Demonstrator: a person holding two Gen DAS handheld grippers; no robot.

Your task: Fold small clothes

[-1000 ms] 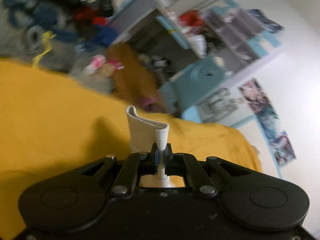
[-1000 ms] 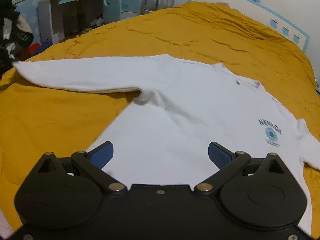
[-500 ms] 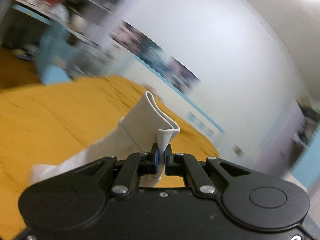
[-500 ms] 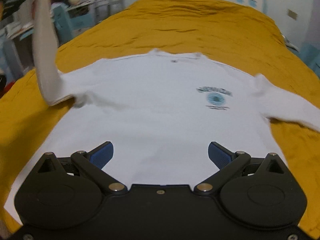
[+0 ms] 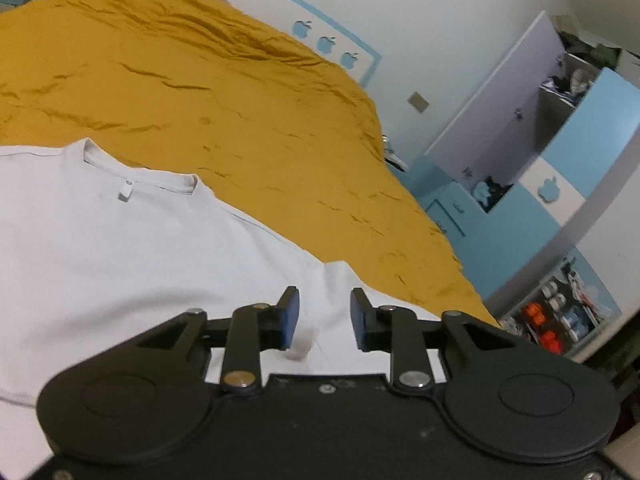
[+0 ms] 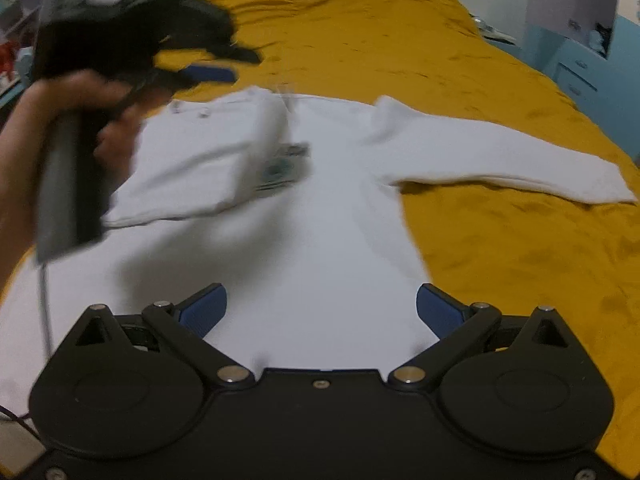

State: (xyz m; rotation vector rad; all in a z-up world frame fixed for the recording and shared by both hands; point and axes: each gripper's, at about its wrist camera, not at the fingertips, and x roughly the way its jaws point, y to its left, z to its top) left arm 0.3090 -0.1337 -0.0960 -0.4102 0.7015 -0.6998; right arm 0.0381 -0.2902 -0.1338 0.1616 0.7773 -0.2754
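Observation:
A white long-sleeved shirt [image 6: 312, 232] lies flat on the yellow bedspread [image 6: 500, 240]. Its left sleeve [image 6: 200, 168] is folded across the chest and partly covers the printed logo [image 6: 280, 168]. The other sleeve [image 6: 500, 160] stretches out to the right. My left gripper [image 5: 324, 316] is open just above the shirt [image 5: 120, 248], with the sleeve cuff [image 5: 300, 346] lying loose by its left finger. It shows blurred in the right wrist view [image 6: 212, 66]. My right gripper [image 6: 320, 308] is open and empty over the shirt's lower part.
The bedspread [image 5: 220, 92] extends far beyond the collar [image 5: 128, 176]. A blue and white wardrobe [image 5: 540, 160] with an open door stands right of the bed, with shelves of small items [image 5: 560, 320] below. The hand [image 6: 48, 120] holding the left gripper is at the left.
The left gripper carried the sleeve cuff across the shirt, laid it on the chest and opened. The right gripper shifted rightward along the hem and stayed open.

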